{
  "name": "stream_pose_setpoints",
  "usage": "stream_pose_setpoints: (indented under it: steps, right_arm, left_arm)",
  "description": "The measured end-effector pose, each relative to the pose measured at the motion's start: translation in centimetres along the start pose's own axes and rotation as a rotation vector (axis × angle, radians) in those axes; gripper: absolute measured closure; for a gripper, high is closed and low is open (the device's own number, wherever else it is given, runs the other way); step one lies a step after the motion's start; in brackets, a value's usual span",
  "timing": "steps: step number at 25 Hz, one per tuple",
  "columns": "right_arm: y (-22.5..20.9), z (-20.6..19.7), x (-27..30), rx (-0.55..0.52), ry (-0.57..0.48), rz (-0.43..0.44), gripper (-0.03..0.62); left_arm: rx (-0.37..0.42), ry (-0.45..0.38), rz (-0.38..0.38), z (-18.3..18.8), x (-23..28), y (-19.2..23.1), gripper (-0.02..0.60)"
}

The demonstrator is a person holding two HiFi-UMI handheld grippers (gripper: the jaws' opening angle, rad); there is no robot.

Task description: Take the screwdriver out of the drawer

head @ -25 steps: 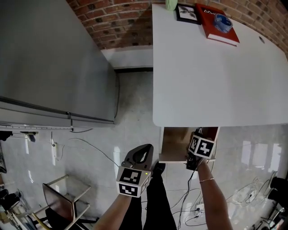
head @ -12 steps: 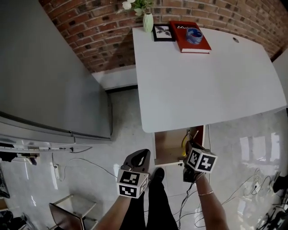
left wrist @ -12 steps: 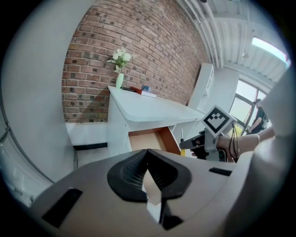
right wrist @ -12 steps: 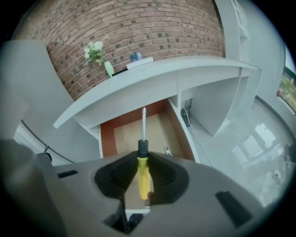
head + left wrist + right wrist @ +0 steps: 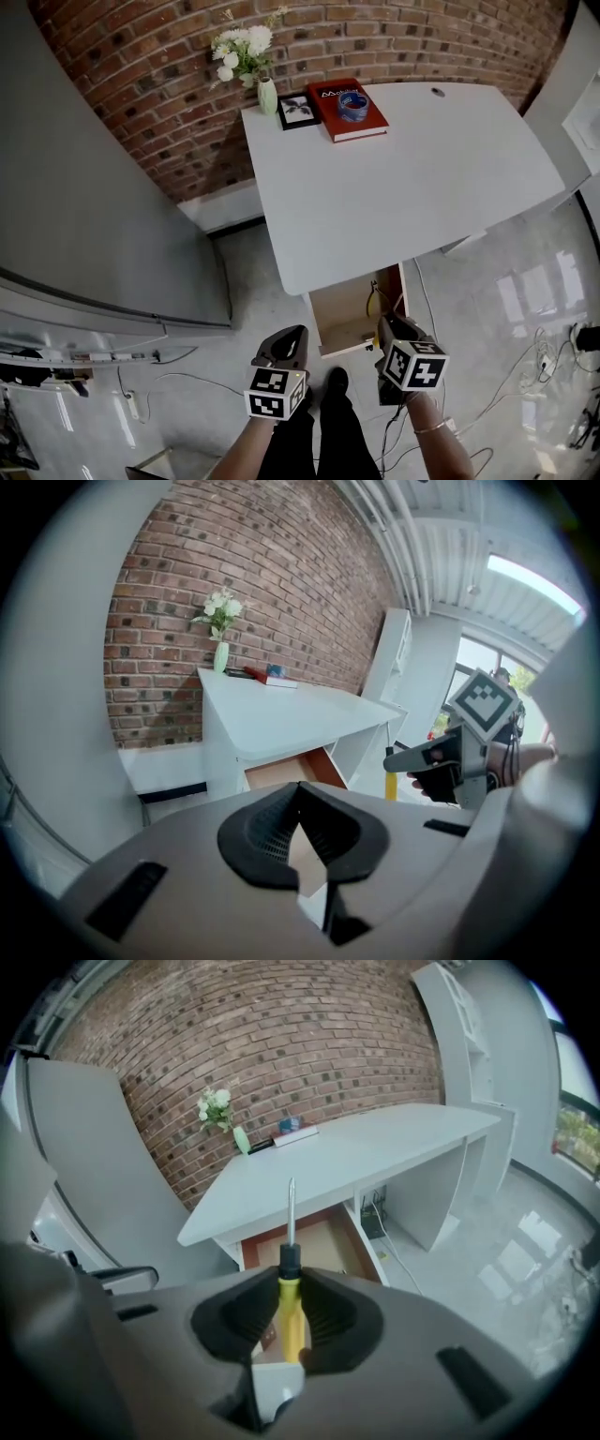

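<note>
Holding the screwdriver [image 5: 291, 1321] by its yellow handle, the right tongs [image 5: 289, 1283] are closed on it, with the pads clamped on both sides just behind the black collar. The metal shaft projects forward past the tips.

The tool is out of the drawer [image 5: 342, 314]. In the right gripper view the open drawer lies well beyond the shaft's point and below it. In the head view these tongs sit near the drawer's front right corner, though depth there is poor, so the clearance probably holds but cannot be confirmed from above.

The left tongs [image 5: 298, 794] are closed on nothing, their pads meeting at the tips, and they are held apart from the drawer on its left.

Assessment: extraction appears essentially done, and what remains is a clean withdrawal.
- Keep the clamp firm on the handle, since the shaft's overhang would lever the tool if the hold slackened.
- Keep the point away from the underside and near edge of the desk [image 5: 394, 187], which overhangs the drawer.
- Leave the drawer undisturbed, since nothing in the task requires it shut.
</note>
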State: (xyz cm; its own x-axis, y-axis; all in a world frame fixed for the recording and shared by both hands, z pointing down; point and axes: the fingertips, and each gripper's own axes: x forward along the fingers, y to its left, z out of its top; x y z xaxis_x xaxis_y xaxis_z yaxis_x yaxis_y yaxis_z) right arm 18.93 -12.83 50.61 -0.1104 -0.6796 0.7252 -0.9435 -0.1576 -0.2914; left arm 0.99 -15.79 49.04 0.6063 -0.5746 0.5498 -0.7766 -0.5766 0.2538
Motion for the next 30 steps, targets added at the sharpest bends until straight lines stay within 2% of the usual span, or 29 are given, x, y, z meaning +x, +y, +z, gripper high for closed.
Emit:
stream_pose_setpoints:
  steps: [8,14,30]
  right_arm:
    - [1.9,0.9,-5.1,0.038,-0.086,0.022,0.516]
    - [2.5,1.4,-9.1,0.037,-0.146,0.006,0.516]
    - [5.3,0.8,-15.7,0.065,-0.276,-0.003,0.517]
  left_arm:
    - [0.057,-0.027,-0.042,2.2,-1.4,-1.0,0.589]
    - [0.079,-0.053,-0.078,3.6,-2.8,-2.4,0.589]
    - [0.145,-0.071,-0.126,4.6,-6.2,-3.0,0.589]
